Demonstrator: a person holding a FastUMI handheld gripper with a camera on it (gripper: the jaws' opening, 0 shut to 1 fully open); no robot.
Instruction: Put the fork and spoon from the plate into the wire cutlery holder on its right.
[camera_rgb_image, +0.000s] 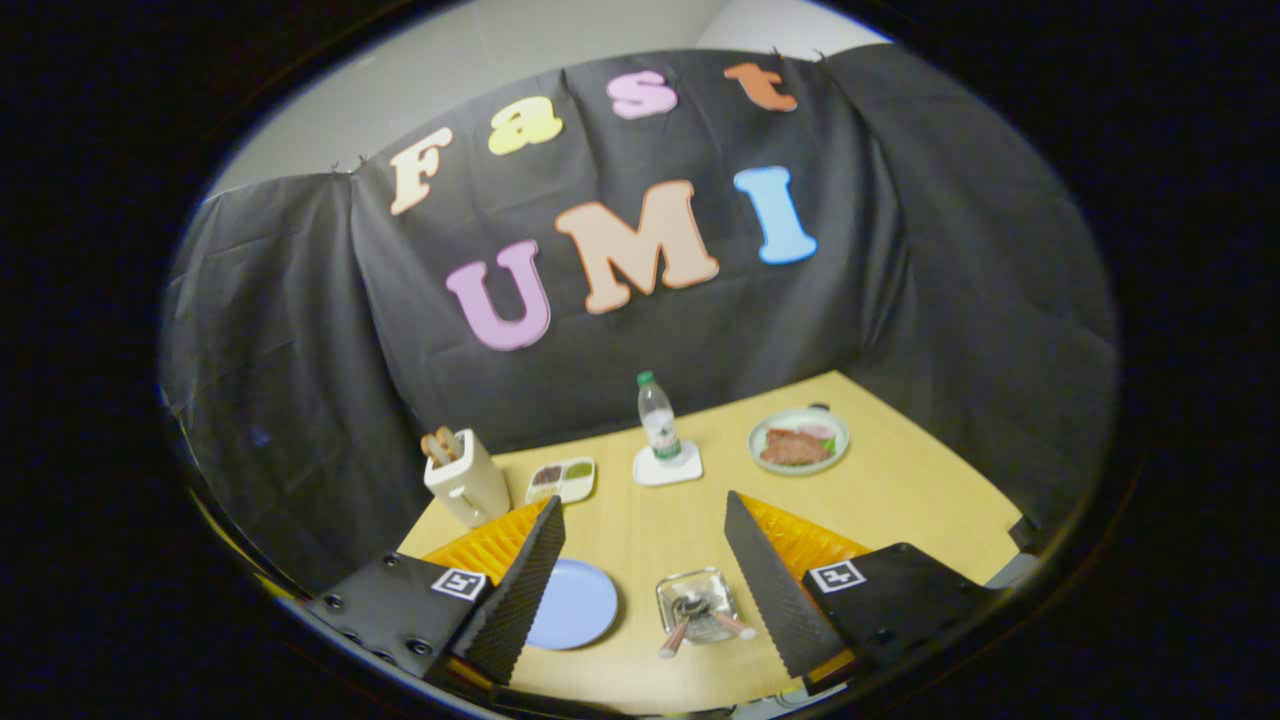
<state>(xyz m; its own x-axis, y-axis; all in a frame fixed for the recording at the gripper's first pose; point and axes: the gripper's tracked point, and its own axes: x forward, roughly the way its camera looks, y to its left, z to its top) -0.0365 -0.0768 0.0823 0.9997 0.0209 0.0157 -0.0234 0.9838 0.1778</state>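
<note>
In the gripper view, the gripper (640, 580) hangs high above a yellow wooden table (900, 500) with its jaws spread wide and nothing between the fingers (525, 590) but open air and the tabletop far below. Down between the two fingers, nearer the left one, lies a round blue plate (575, 603), its left side hidden behind that finger and its visible surface bare. Just beside it, toward the right finger, stands the wire cutlery holder (697, 603), seen from above as a squarish shiny basket. Cutlery (700, 620) already rests inside it, with two pinkish handles poking out over its near rim, one slanting toward the left finger and one toward the right; which is the fork and which the spoon is too small to tell. Beyond the fingertips, roughly midway between them, a clear plastic bottle (657, 418) with a green cap stands upright on a white coaster (667, 465). Beyond the left finger sits a white toaster (468, 478) with bread slices in its slots, and just beside it, toward the bottle, a small divided dish (561, 480) holding dark and green fillings. Beyond the right finger, well apart from the bottle, is a pale green plate of food (799, 440).
</note>
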